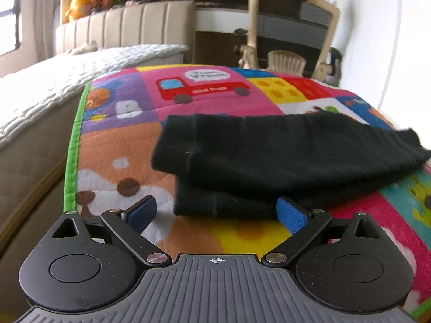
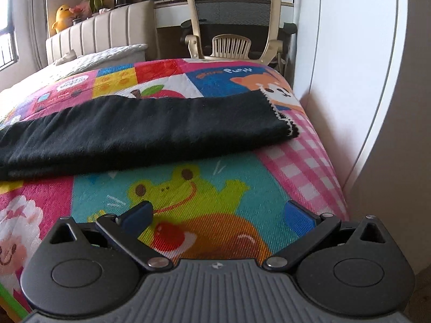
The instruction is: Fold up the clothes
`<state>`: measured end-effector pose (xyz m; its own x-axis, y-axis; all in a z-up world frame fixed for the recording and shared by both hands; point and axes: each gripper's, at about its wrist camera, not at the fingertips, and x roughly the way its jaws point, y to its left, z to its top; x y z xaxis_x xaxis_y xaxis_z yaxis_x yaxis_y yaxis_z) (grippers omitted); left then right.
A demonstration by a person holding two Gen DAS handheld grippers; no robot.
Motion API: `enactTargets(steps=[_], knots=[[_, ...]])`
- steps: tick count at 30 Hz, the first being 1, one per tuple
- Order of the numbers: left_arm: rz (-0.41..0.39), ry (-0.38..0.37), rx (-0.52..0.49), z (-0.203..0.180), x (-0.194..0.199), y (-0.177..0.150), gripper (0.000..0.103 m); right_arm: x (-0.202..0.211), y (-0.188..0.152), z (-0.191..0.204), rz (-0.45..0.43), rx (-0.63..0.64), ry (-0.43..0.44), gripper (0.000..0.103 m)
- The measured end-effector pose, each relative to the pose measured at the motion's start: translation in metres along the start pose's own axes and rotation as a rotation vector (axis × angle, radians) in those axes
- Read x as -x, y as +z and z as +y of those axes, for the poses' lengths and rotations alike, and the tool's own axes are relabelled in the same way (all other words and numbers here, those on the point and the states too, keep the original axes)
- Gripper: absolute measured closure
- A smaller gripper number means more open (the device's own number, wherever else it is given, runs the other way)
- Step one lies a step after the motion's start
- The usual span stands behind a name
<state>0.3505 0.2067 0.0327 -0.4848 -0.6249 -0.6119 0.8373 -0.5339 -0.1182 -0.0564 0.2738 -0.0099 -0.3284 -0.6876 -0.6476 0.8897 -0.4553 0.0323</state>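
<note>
Left wrist view: the left gripper (image 1: pixel 216 211) stands released, its blue pads spread wide and holding nothing. The black garment (image 1: pixel 282 158) lies folded on the cartoon-print quilted mat (image 1: pixel 121 145), with an upper layer over a narrower lower layer. The lower layer's near edge sits between the open pads; the right-hand pad appears to touch the cloth, though contact cannot be confirmed. A white quilted bed (image 1: pixel 54 86) and a beige office chair (image 1: pixel 291 35) stand behind.

Right wrist view: the right gripper (image 2: pixel 219 214) is likewise released and empty, hovering over the frog panel of the mat (image 2: pixel 188 188), near the garment (image 2: pixel 140 134) but apart from it. The garment's right end, with a small patterned trim, rests near the mat's pink checked border.

Assessment: one fold appears complete; the task is mid-way. The next move likely calls for each gripper to close on a near edge or end of the cloth. Risk: pinching only one layer would spoil the stack.
</note>
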Motion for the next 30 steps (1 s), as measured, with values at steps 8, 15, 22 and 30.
enactTargets(steps=[8, 15, 22, 30], knots=[[-0.231, 0.189, 0.084, 0.024, -0.027, 0.054, 0.005, -0.014, 0.018, -0.003, 0.016, -0.038, 0.014, 0.000], [-0.192, 0.237, 0.033, 0.056, -0.105, 0.095, 0.004, -0.011, 0.015, -0.002, 0.022, -0.016, 0.010, 0.000], [-0.281, 0.191, 0.012, 0.032, -0.156, 0.111, 0.004, -0.013, 0.018, -0.006, 0.017, -0.028, 0.018, 0.000], [-0.269, 0.226, 0.193, 0.029, -0.132, 0.103, 0.050, -0.010, 0.018, -0.012, 0.032, 0.000, 0.028, 0.000]])
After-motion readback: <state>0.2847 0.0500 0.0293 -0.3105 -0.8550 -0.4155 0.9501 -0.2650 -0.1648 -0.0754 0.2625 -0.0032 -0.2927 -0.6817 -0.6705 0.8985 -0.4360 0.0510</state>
